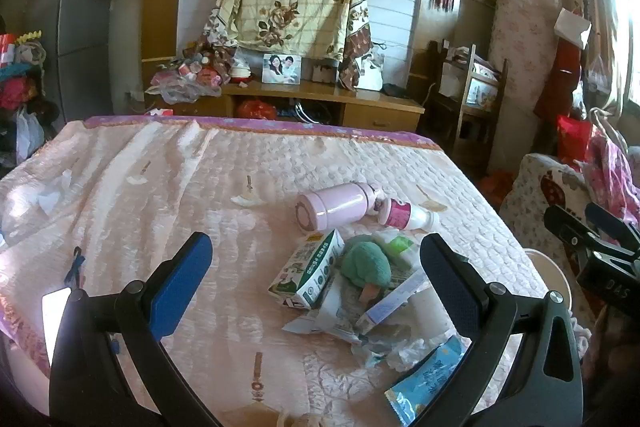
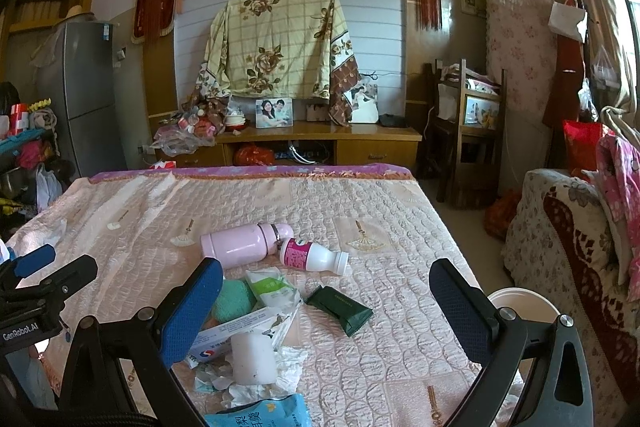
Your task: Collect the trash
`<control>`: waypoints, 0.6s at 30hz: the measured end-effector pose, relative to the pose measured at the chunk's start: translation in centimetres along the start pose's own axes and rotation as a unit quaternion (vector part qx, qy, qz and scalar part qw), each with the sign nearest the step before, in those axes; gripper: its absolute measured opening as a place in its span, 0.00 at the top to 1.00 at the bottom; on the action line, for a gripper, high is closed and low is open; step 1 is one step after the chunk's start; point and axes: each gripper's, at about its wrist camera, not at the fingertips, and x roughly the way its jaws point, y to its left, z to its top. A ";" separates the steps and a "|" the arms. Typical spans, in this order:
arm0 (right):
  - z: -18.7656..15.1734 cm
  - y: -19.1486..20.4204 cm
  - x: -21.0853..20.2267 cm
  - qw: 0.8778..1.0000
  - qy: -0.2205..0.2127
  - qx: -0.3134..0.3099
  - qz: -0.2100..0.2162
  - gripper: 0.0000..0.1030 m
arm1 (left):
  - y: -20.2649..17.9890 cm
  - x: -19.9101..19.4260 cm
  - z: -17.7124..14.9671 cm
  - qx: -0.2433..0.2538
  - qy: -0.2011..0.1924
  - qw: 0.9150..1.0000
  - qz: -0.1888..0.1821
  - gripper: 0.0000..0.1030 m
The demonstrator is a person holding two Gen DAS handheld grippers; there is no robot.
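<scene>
A trash pile lies on the pink quilted bed (image 1: 160, 167): a green-and-white milk carton (image 1: 308, 273), a white-and-blue box (image 2: 236, 333), a white cup (image 2: 253, 357), crumpled tissues (image 2: 290, 363), a blue wrapper (image 1: 428, 375), a white-green packet (image 2: 274, 289) and a dark green wrapper (image 2: 340, 309). A teal plush ball (image 1: 366, 263) sits among them. Behind lie a pink flask (image 1: 340, 205) and a white bottle with a pink label (image 2: 312, 255). My left gripper (image 1: 316, 243) hovers open over the carton. My right gripper (image 2: 326, 265) is open above the pile, holding nothing.
A white bin (image 2: 520, 301) stands at the bed's right edge, beside a covered sofa (image 2: 560, 227). A loose tissue (image 1: 52, 193) lies at the bed's far left. A wooden cabinet (image 2: 320, 143) with photos stands beyond the foot of the bed, and a grey fridge (image 2: 80, 87) is at the left.
</scene>
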 end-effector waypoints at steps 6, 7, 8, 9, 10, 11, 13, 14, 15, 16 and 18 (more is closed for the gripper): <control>-0.1 0.1 -0.2 1.000 0.001 -0.008 0.005 0.01 | 0.3 0.1 -0.2 0.000 -0.001 1.000 0.005 0.00; -0.1 0.2 -0.3 1.000 0.001 -0.010 0.006 0.01 | 0.4 0.1 -0.2 0.001 -0.003 1.000 0.006 0.00; -0.1 0.3 -0.3 1.000 0.003 -0.014 0.007 0.01 | 0.4 0.0 -0.2 0.000 -0.003 1.000 0.006 0.00; -0.2 0.3 -0.2 1.000 0.005 -0.017 0.009 0.01 | 0.5 0.1 -0.3 0.000 -0.002 1.000 0.007 0.00; -0.3 0.4 -0.2 1.000 0.008 -0.020 0.011 0.01 | 0.6 0.2 -0.4 -0.001 -0.001 1.000 0.006 0.00; -0.3 0.4 -0.1 1.000 0.012 -0.022 0.014 0.01 | 0.7 0.3 -0.4 -0.001 0.001 1.000 0.006 0.00; -0.4 0.5 0.0 0.999 0.017 -0.024 0.018 0.01 | 0.8 0.5 -0.6 -0.001 0.003 1.000 0.006 0.00; -0.5 0.6 0.0 0.999 0.019 -0.025 0.021 0.01 | 0.9 0.4 -0.8 0.000 0.003 1.000 0.007 0.00; -0.6 0.6 0.1 0.999 0.022 -0.027 0.022 0.01 | 0.9 0.4 -0.8 -0.001 0.003 1.000 0.007 0.00; -0.7 0.8 0.1 0.999 0.024 -0.029 0.023 0.01 | 0.9 0.4 -0.9 -0.002 0.004 1.000 0.007 0.00; -0.9 1.0 0.4 0.999 0.032 -0.033 0.026 0.01 | 1.1 0.5 -1.2 -0.003 0.008 1.000 0.006 0.00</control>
